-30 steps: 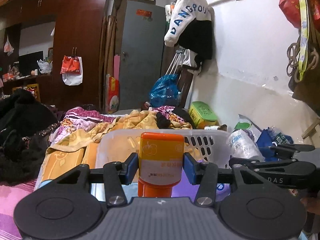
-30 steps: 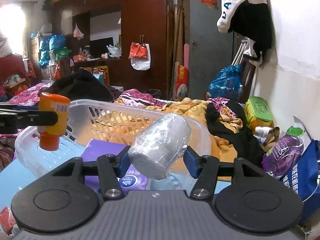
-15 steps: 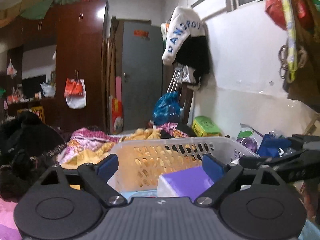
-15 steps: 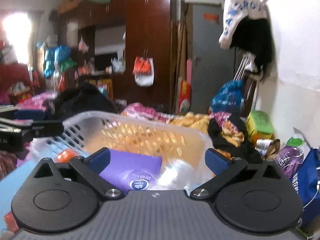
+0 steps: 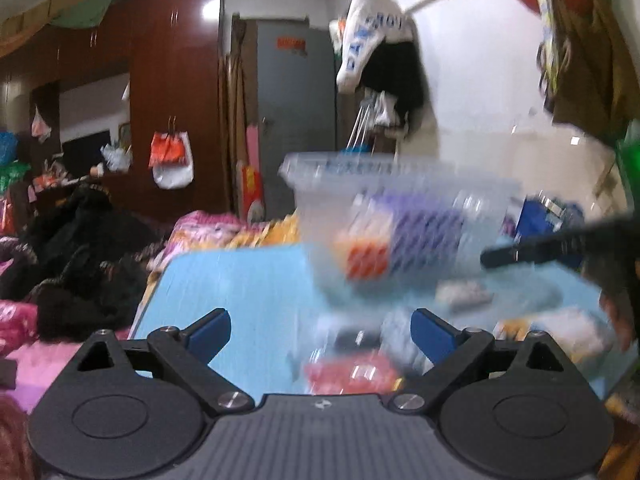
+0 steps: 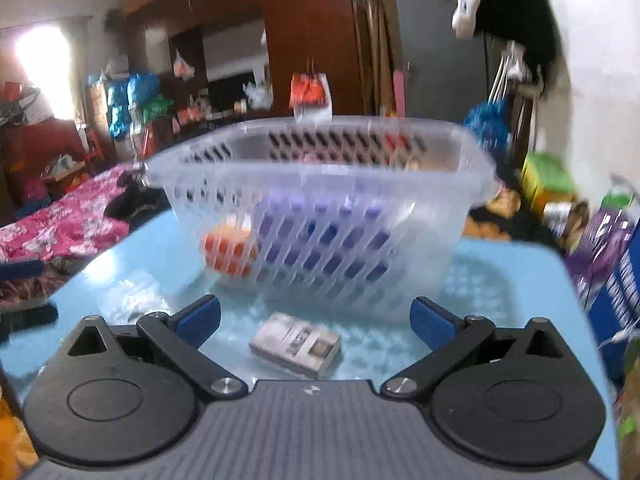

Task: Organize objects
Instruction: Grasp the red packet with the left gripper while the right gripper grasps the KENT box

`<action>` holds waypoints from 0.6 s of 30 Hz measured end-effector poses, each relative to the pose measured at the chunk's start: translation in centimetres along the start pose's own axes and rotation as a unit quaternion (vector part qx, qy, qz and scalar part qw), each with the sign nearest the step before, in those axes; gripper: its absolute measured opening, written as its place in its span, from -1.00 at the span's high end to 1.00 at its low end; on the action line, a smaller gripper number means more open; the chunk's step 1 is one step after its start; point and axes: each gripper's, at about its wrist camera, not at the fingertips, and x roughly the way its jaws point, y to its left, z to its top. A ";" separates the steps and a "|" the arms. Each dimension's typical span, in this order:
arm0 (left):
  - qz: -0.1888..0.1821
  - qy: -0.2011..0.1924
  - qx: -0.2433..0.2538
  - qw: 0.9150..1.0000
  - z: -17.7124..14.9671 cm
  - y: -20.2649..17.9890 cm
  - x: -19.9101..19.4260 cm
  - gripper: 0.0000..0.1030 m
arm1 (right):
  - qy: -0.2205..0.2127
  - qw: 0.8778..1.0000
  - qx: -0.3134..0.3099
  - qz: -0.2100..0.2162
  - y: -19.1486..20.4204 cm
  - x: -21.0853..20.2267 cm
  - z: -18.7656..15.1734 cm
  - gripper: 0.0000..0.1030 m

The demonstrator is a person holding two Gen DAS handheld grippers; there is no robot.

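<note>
A clear plastic basket stands on the light blue table. Inside it lie an orange bottle and a purple tissue pack. The basket also shows, blurred, in the left wrist view, with the orange bottle inside. My right gripper is open and empty, low over a small grey-white box in front of the basket. My left gripper is open and empty over blurred small items, one red. The other gripper's finger shows at the right.
Crumpled clear plastic lies on the table to the left of the box. Bedding and dark clothes lie to the left. Bags and packets crowd the right table edge by the white wall.
Both grippers opened and let go of the orange bottle and the clear wrapped roll into the basket, then pulled back and dropped lower. The view is motion-blurred now.
</note>
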 end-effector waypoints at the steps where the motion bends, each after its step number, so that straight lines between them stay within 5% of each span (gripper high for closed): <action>1: 0.002 0.003 -0.003 1.000 -0.3 0.1 0.1 -0.90 | 0.004 1.000 0.000 -0.005 0.4 0.2 -0.7 -1.00; 12: -0.011 0.045 0.002 0.999 -3.1 -1.3 1.5 -0.90 | 0.042 0.999 -0.009 -0.010 1.7 1.8 -1.1 -0.99; 18: -0.009 0.042 -0.004 0.999 -3.5 -1.0 1.3 -0.90 | 0.093 0.995 -0.013 -0.021 2.0 3.8 -1.2 -0.80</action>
